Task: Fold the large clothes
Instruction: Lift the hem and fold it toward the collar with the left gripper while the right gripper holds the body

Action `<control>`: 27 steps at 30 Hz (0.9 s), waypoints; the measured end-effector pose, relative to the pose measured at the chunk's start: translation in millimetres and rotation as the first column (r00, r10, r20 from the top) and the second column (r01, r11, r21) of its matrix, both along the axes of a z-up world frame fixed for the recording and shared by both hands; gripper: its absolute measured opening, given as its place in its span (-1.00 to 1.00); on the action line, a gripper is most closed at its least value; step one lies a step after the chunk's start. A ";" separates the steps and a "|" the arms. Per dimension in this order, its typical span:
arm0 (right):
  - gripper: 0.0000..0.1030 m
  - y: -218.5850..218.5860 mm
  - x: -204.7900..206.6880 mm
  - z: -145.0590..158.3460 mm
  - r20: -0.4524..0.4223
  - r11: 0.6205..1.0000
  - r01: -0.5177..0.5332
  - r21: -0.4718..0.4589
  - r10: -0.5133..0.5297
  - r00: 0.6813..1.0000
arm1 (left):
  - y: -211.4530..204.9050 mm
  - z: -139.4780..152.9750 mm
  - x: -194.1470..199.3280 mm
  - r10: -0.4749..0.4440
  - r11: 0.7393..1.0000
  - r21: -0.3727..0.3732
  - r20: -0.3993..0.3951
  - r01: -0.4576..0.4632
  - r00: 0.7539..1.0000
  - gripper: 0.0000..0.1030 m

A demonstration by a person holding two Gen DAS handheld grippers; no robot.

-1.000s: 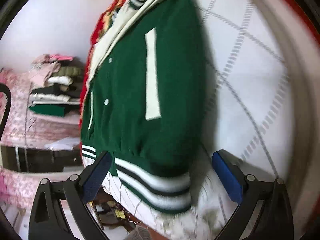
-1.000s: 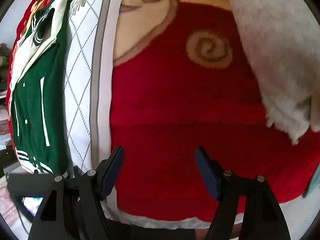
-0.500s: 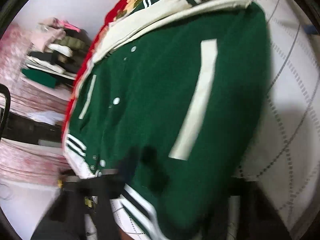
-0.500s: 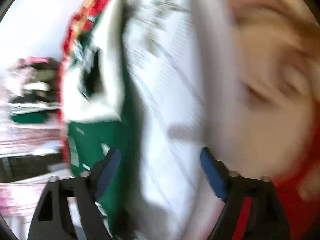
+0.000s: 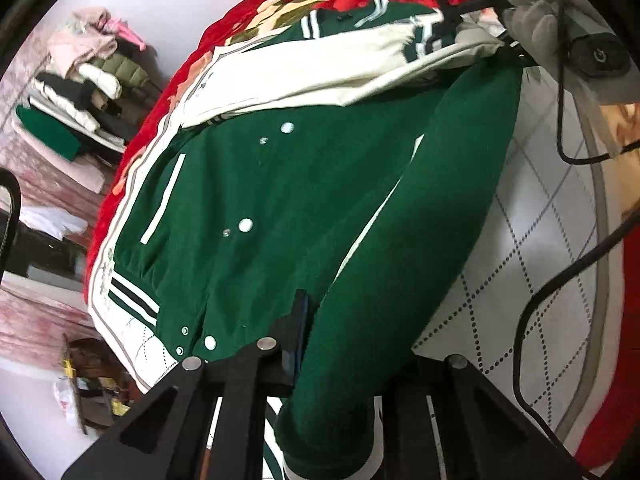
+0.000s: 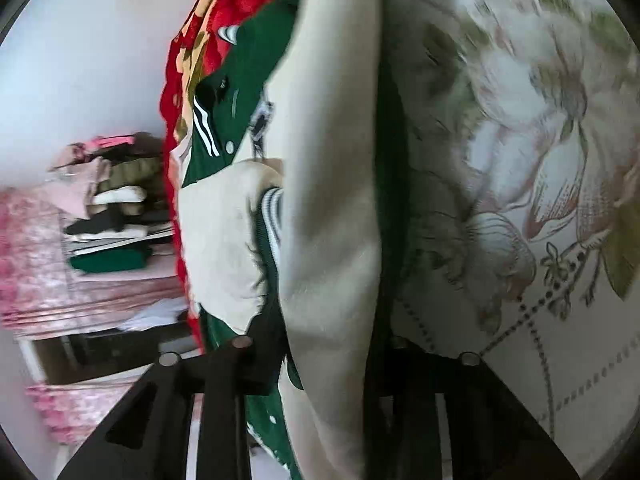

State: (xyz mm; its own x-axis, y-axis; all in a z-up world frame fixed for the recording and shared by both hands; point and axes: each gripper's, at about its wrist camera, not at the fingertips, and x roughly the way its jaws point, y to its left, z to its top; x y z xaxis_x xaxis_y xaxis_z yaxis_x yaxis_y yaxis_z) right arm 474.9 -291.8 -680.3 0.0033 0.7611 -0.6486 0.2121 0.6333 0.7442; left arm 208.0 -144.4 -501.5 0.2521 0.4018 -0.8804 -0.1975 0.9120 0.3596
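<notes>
A green varsity jacket (image 5: 280, 200) with cream sleeves and striped cuffs lies on a white quilted sheet (image 5: 540, 260). My left gripper (image 5: 344, 360) is shut on the jacket's green right edge near the hem, and the fabric bulges between the jaws. In the left wrist view my right gripper (image 5: 476, 12) sits at the far top by the collar. In the right wrist view my right gripper (image 6: 328, 340) is shut on a cream sleeve fold (image 6: 332, 200) of the jacket, with green cloth beside it.
A red floral blanket (image 5: 248, 16) lies under the sheet. A stack of folded clothes (image 5: 80, 92) stands on a pink-covered surface at the left. Black cables (image 5: 560, 280) trail over the sheet at the right. A floral pillow (image 6: 540, 140) lies right of my right gripper.
Both grippers were open and away from the jacket. They moved left onto it and shut, the left on the green edge, the right on the cream sleeve.
</notes>
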 end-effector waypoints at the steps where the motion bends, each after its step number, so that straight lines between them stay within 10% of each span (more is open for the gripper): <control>1: -0.66 6.5 0.9 11.1 0.008 1.000 0.003 -0.006 -0.003 1.000 | 7.5 7.2 -0.7 0.001 1.000 -0.019 0.009 -0.001 1.000 -0.77; 9: -0.72 50.7 0.1 170.5 0.120 0.984 -0.037 -0.176 0.059 0.991 | 101.5 76.0 -4.3 0.057 0.981 -0.189 0.099 -0.038 0.993 -0.77; 14: -0.72 173.3 17.4 227.5 0.141 0.934 -0.110 -0.339 0.166 0.976 | 198.0 95.7 3.2 0.144 0.957 -0.268 0.102 -0.112 0.984 -0.76; 21: -0.72 357.5 39.2 201.2 0.099 0.840 -0.205 -0.502 0.291 0.952 | 335.4 46.0 12.8 0.254 0.903 -0.360 0.004 -0.235 0.967 -0.57; 25: -0.66 437.6 37.6 137.7 0.011 0.788 -0.305 -0.535 0.368 0.930 | 409.2 2.3 -11.9 0.397 0.769 -0.516 -0.078 -0.377 0.915 -0.27; 27: -0.10 468.4 33.4 111.5 -0.027 0.771 -0.361 -0.524 0.409 0.912 | 431.7 -3.5 -34.6 0.470 0.737 -0.508 -0.088 -0.445 0.879 -0.24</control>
State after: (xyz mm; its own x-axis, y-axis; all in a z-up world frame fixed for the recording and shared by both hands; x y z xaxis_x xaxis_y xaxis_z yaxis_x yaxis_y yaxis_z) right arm 508.3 176.6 -568.9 -0.1463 0.2721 -0.9511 -0.1791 0.9383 0.2960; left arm 173.4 287.3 -505.1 0.1956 -0.0130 -0.9806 -0.6419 0.7543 -0.1381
